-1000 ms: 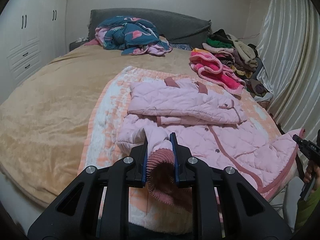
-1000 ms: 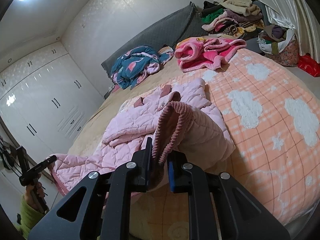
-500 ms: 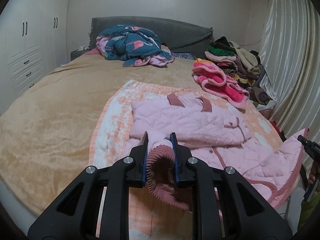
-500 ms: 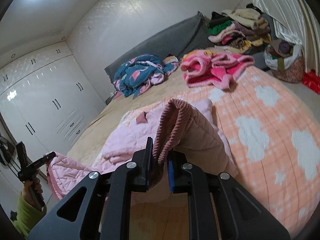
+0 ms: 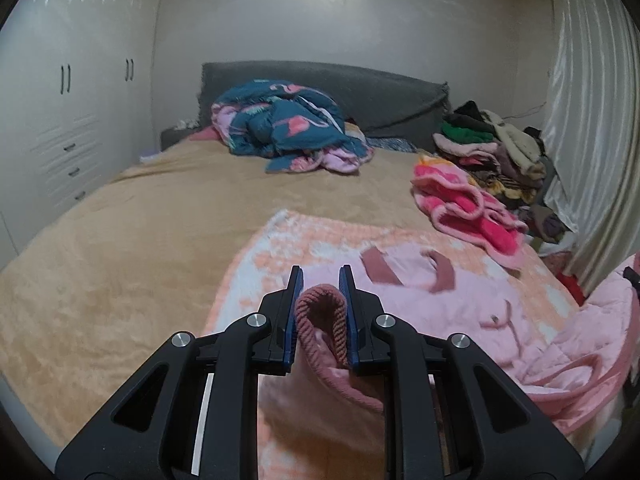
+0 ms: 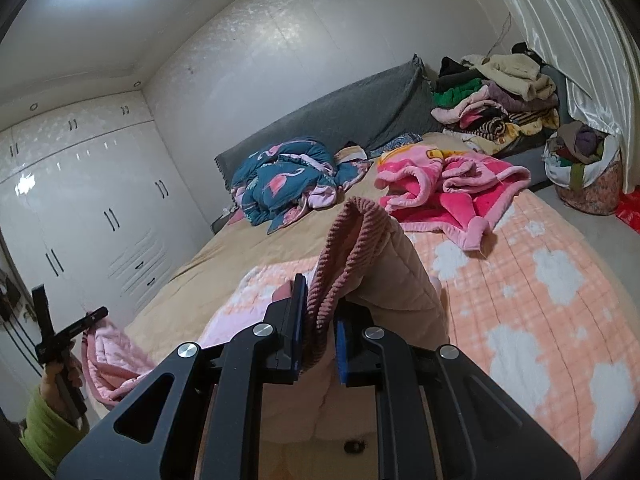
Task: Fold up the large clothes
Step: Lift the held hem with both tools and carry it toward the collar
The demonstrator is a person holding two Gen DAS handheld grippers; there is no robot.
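A pale pink quilted jacket (image 5: 460, 312) lies on an orange-and-white blanket (image 5: 280, 248) on the bed. My left gripper (image 5: 321, 280) is shut on a ribbed dusty-pink cuff (image 5: 322, 312), and the fabric hangs below the fingers. In the right wrist view my right gripper (image 6: 320, 292) is shut on another ribbed cuff (image 6: 348, 240), whose quilted sleeve (image 6: 396, 288) stands up over it. The left gripper (image 6: 96, 314) shows at the far left, held by a hand in a green sleeve (image 6: 48, 424), with jacket fabric (image 6: 108, 360) draped from it. The right gripper (image 5: 632, 276) barely shows at the left wrist view's right edge.
A teal flamingo quilt (image 5: 288, 128) is bunched by the grey headboard (image 5: 380, 92). A hot-pink blanket (image 6: 452, 188) and a pile of clothes (image 6: 496, 96) lie at the far right. White wardrobes (image 6: 80, 208) line the left; a curtain (image 5: 592, 120) and a full bag (image 6: 584, 172) are on the right.
Both grippers rose and moved toward the headboard, carrying their cuffs. The jacket's near part lifted off the blanket with them.
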